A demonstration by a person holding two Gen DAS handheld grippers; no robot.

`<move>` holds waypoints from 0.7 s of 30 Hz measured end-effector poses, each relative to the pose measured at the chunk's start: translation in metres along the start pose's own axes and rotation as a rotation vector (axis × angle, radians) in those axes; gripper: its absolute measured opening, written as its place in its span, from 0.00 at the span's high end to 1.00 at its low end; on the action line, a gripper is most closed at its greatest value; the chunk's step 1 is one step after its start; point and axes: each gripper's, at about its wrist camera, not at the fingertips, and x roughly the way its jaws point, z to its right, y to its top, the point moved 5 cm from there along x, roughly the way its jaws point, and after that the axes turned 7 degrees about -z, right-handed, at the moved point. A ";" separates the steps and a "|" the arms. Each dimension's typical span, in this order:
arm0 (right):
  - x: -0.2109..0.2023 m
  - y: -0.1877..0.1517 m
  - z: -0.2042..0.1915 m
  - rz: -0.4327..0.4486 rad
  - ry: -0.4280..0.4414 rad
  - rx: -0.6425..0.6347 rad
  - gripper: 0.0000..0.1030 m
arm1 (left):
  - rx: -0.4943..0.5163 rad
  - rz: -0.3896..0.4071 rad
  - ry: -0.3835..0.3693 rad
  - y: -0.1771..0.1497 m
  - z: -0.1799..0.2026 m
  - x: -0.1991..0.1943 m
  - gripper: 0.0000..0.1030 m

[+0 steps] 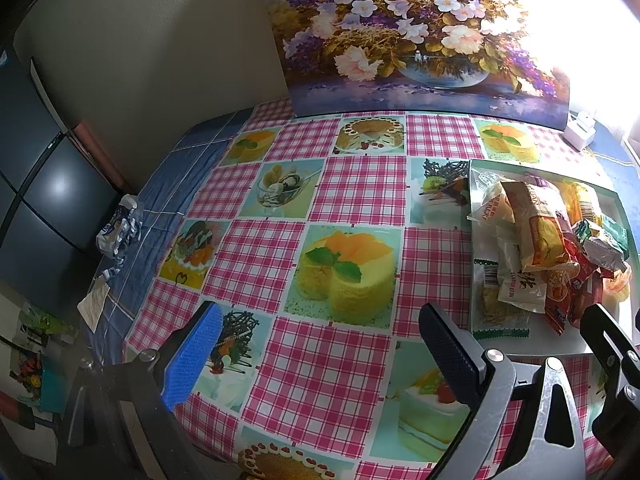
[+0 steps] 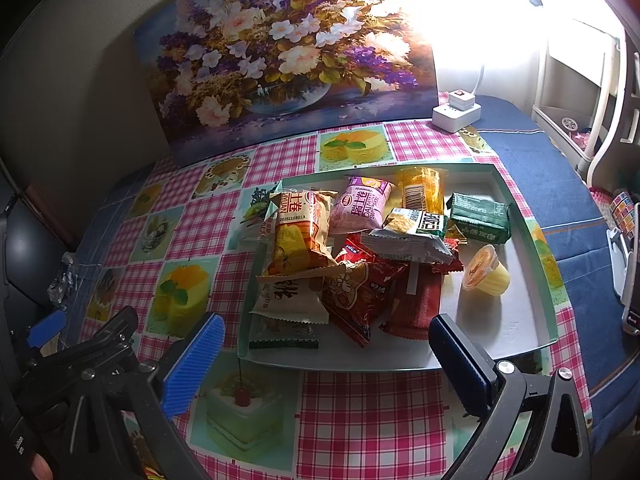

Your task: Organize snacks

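A shallow green-rimmed tray (image 2: 532,240) on the table holds several snack packets in a heap: an orange cake-roll packet (image 2: 300,232), a pink one (image 2: 362,204), a green packet (image 2: 480,218), red packets (image 2: 360,284) and a jelly cup (image 2: 486,270). My right gripper (image 2: 326,344) is open and empty, just before the tray's near edge. My left gripper (image 1: 320,334) is open and empty over the tablecloth, left of the tray (image 1: 476,240). The right gripper's arm (image 1: 608,344) shows at the left wrist view's right edge.
A flower painting (image 2: 280,52) leans on the wall at the table's back. A white power strip (image 2: 456,112) sits at the back right. Crumpled wrappers (image 1: 120,228) lie on the blue cloth at the table's left edge. A white rack (image 2: 580,92) stands at the right.
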 end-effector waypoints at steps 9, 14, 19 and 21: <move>0.000 0.000 0.000 0.000 0.001 0.000 0.00 | -0.001 -0.001 0.001 0.000 0.000 0.000 0.04; 0.000 0.000 0.000 0.001 0.000 0.000 0.00 | -0.001 -0.001 0.000 0.000 0.000 0.000 0.04; 0.000 0.000 0.000 -0.001 0.000 -0.001 0.00 | -0.003 0.000 -0.002 0.001 0.000 0.000 0.04; 0.000 0.000 0.000 -0.001 -0.001 -0.002 0.00 | -0.004 0.000 -0.005 -0.001 0.001 0.001 0.04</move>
